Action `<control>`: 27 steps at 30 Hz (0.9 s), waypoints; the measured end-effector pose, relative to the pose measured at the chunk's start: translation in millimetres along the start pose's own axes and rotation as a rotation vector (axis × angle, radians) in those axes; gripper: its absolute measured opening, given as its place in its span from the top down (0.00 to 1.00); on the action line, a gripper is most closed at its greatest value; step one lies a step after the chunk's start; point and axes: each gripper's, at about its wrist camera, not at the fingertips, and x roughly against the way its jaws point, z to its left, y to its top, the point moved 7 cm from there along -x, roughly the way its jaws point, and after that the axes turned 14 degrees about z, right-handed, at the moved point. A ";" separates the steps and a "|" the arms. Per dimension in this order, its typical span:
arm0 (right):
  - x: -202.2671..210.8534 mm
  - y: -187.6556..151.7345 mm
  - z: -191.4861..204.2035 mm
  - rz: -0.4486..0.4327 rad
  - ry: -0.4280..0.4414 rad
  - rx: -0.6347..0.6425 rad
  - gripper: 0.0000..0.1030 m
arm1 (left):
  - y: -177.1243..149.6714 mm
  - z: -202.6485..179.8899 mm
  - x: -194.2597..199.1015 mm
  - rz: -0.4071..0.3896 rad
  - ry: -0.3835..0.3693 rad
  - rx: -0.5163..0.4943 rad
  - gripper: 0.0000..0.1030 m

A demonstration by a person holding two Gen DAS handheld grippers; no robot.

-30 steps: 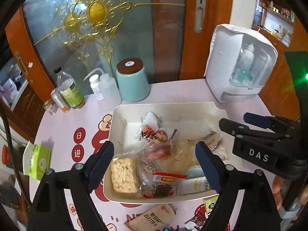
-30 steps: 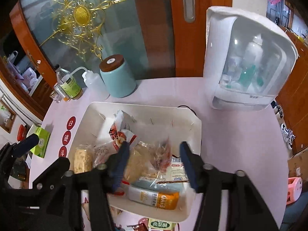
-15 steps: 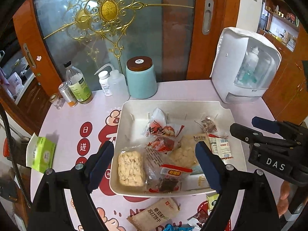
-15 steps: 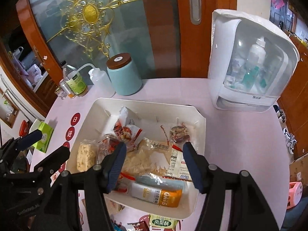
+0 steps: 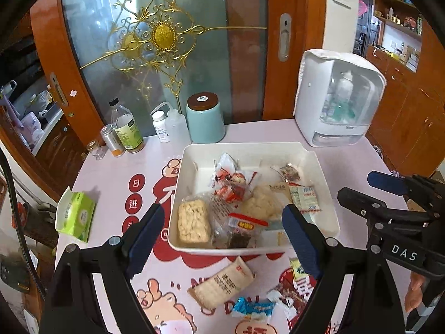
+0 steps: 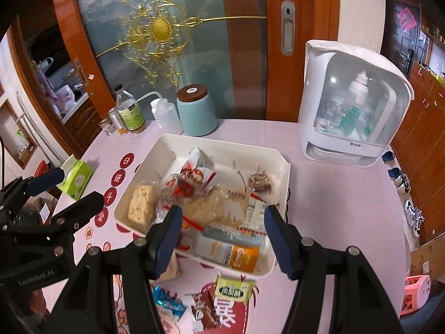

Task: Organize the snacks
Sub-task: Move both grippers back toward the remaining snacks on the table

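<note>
**Operator:** Left wrist view first. My left gripper (image 5: 222, 236) hangs above the near edge of a white tray (image 5: 328, 194), its blue-padded jaws standing wide apart with nothing between them. The tray sits on a pink printed table (image 5: 278, 133) and holds a heap of wrapped snacks: a pale puffed-rice cake (image 5: 193, 221) at its near left corner, red-and-white wrappers in the middle.

**Listener:** Anything outside the tray?

**Operator:** Yes. On the table just in front of it lie a tan cracker packet (image 5: 222, 284) and a blue-and-white candy wrapper (image 5: 254, 307). A green tissue pack (image 5: 75, 217) sits well off to the left. My right gripper (image 5: 361, 192) shows at the right edge, jaws parted.

**Listener:** And the right wrist view?

**Operator:** My right gripper (image 6: 222, 233) hovers over the tray's (image 6: 281, 161) near right corner, jaws apart and gripping nothing. Below them, inside the tray, lies an orange-ended packet (image 6: 230, 254). On the table before the tray are a green packet (image 6: 233, 290), a brown-and-white one (image 6: 204, 313) and the blue wrapper (image 6: 167, 303). Behind the tray stand a teal canister (image 6: 196, 111) with a brown lid and a white cabinet (image 6: 353, 105) with a clear front.
</note>
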 end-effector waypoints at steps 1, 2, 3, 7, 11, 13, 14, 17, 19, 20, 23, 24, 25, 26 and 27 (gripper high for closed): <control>2.4 -4.9 0.4 -0.002 0.001 0.004 0.40 | -4.8 -1.6 3.0 -0.001 -0.001 -0.003 0.17; 5.3 -10.1 0.9 -0.003 0.002 0.009 0.40 | -11.9 -3.9 7.2 -0.003 -0.003 -0.009 0.17; 8.1 -16.3 1.9 -0.005 0.001 0.017 0.40 | -17.0 -5.3 9.8 -0.003 -0.003 -0.014 0.17; 14.6 -44.1 4.8 -0.007 -0.003 0.050 0.40 | -42.5 -12.7 17.6 -0.003 -0.014 -0.036 0.17; 11.6 -73.6 3.9 0.005 -0.015 0.066 0.40 | -74.1 -22.1 17.2 0.008 -0.026 -0.064 0.17; 6.9 -86.6 3.4 0.018 -0.015 0.069 0.40 | -88.5 -27.1 14.5 0.009 -0.025 -0.077 0.17; 4.5 -92.8 3.5 0.024 -0.012 0.071 0.40 | -95.7 -29.4 12.5 0.011 -0.027 -0.085 0.16; -3.2 -108.2 2.8 0.039 -0.025 0.075 0.40 | -116.6 -38.4 5.5 0.023 -0.029 -0.111 0.17; -9.8 -116.9 2.3 0.049 -0.024 0.074 0.40 | -127.6 -42.5 -1.2 0.033 -0.029 -0.127 0.16; -13.4 -120.8 1.8 0.057 -0.018 0.073 0.40 | -134.6 -45.2 -5.8 0.043 -0.031 -0.135 0.16; -26.9 -133.1 1.0 0.088 0.010 0.068 0.40 | -150.0 -49.7 -20.4 0.073 -0.045 -0.142 0.16; -31.3 -135.9 0.5 0.097 0.020 0.066 0.40 | -155.0 -50.3 -26.1 0.085 -0.051 -0.139 0.16; -37.3 -140.4 0.6 0.111 0.033 0.062 0.40 | -157.8 -49.3 -31.1 0.095 -0.058 -0.136 0.16; -41.6 -143.7 0.8 0.122 0.040 0.059 0.40 | -161.6 -49.0 -37.0 0.110 -0.067 -0.131 0.16; -49.1 -148.3 1.4 0.141 0.046 0.057 0.40 | -166.1 -48.6 -44.0 0.126 -0.076 -0.125 0.16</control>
